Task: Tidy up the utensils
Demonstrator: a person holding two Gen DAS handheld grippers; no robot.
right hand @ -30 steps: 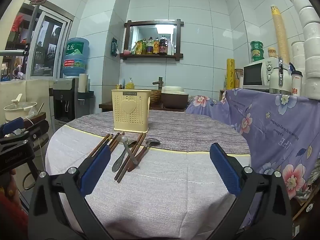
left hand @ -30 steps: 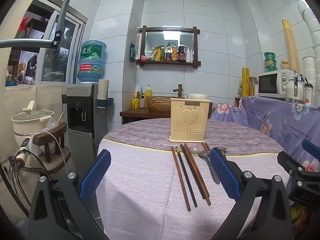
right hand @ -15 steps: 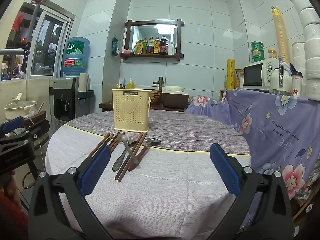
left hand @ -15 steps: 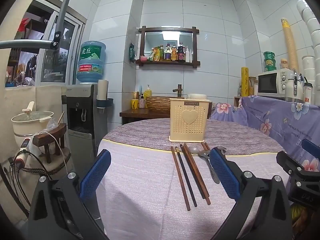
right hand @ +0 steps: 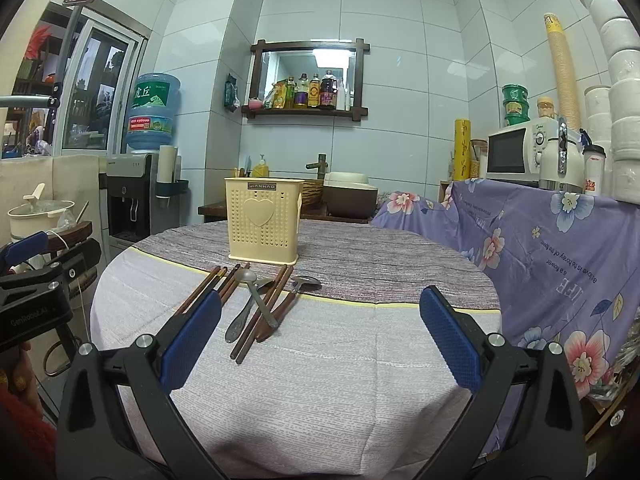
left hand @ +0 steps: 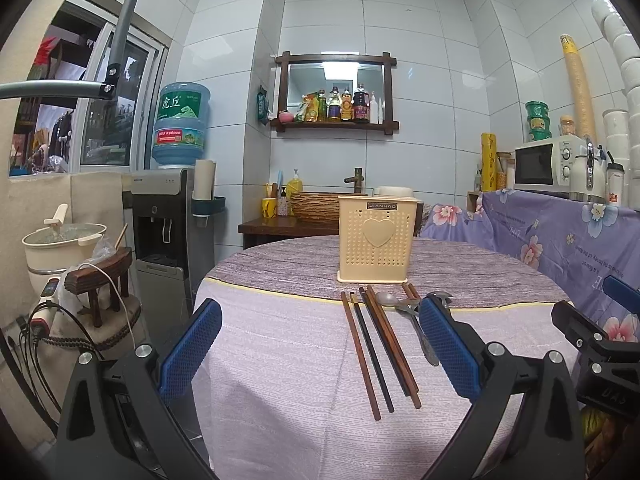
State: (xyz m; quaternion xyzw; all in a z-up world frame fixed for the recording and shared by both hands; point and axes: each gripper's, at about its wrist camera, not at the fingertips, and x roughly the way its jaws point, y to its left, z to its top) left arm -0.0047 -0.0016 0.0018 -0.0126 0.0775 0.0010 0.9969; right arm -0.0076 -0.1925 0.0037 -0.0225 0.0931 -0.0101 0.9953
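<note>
Can't see inside the yellow holder (left hand: pixel 375 240) from either side, so no idea what's in it. The left gripper's blue pad (left hand: pixel 448 346) covers part of the spoons (left hand: pixel 414 312). Bottle labels on the shelf (right hand: pixel 306 111) are too small to read.

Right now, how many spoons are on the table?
3, in front of the yellow holder: a left spoon, a middle spoon crossing it, a right spoon. More may hide underneath.

left gripper (left hand: pixel 320 344): jaws spread wide, holding nothing
right gripper (right hand: pixel 320 332): jaws spread wide, holding nothing, level with the left
</note>
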